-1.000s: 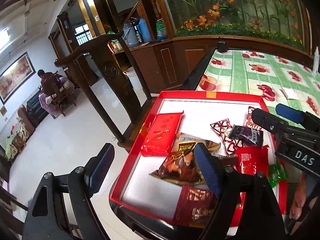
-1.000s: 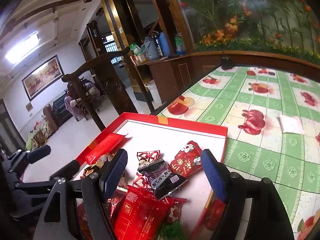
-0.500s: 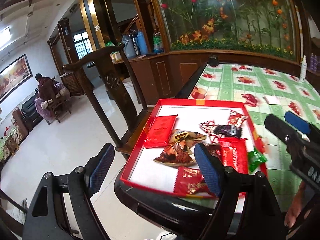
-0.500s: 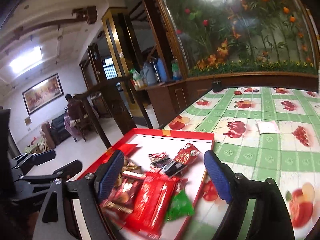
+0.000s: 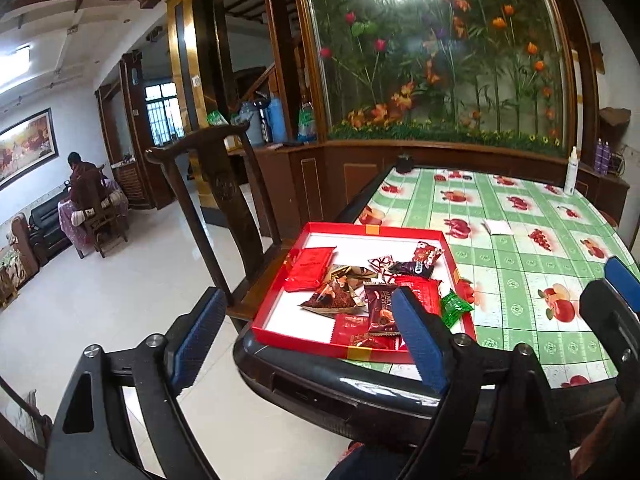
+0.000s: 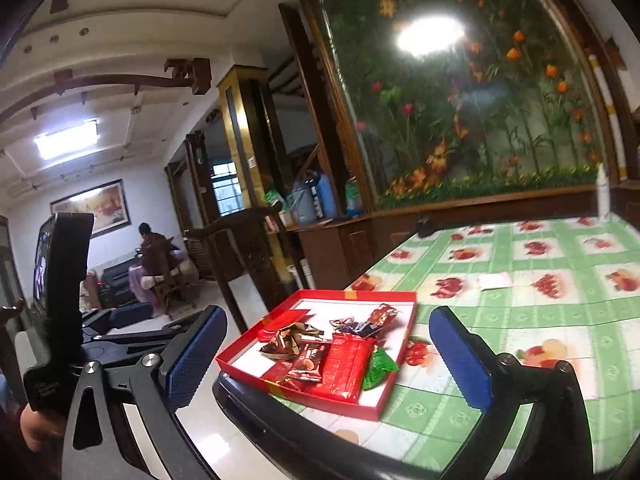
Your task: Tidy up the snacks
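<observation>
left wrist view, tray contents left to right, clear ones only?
Flat red packet → brown triangular packet → dark purple wrapper → green packet hanging over the right rim of the tray. The pile in the middle overlaps too much to order.

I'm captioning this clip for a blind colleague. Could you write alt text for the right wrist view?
A red tray of wrapped snacks sits at the near corner of a table with a green fruit-print tablecloth, seen between the open, empty blue-padded fingers of the right gripper. A green packet lies against the tray's right rim, and the left gripper shows at far left.
</observation>
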A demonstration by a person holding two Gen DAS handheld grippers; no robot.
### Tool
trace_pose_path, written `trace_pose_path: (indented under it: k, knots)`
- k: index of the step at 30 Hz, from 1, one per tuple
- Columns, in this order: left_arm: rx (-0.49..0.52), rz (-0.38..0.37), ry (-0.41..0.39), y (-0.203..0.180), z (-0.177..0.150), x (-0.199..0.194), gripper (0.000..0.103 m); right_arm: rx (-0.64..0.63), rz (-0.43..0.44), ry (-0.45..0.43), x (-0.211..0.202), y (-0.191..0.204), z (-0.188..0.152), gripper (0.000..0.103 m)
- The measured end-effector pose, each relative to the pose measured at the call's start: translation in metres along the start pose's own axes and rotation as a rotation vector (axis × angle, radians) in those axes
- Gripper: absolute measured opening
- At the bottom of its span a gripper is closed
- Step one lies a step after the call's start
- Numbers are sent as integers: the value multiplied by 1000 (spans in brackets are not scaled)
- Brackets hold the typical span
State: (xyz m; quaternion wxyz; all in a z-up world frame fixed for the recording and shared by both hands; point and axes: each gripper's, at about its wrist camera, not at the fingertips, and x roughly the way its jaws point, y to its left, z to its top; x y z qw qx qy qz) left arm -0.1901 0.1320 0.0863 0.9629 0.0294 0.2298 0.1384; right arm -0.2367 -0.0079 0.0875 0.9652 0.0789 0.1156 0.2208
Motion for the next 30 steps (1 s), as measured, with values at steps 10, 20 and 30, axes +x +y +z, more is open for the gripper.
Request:
trace_pose_path:
  k: [10,20,30]
  knots:
    - [-11,-17,-36,9,-1,-13,88,-90,-14,-29,-27,25,-5,102]
    - [-45,-14,-55,20,-6,-16,89,-93,-6,5,-17,28,-8,102]
    - [-41,-18,-75,20,-3,-10,89,-163,-23,0,-3,34,-7,102]
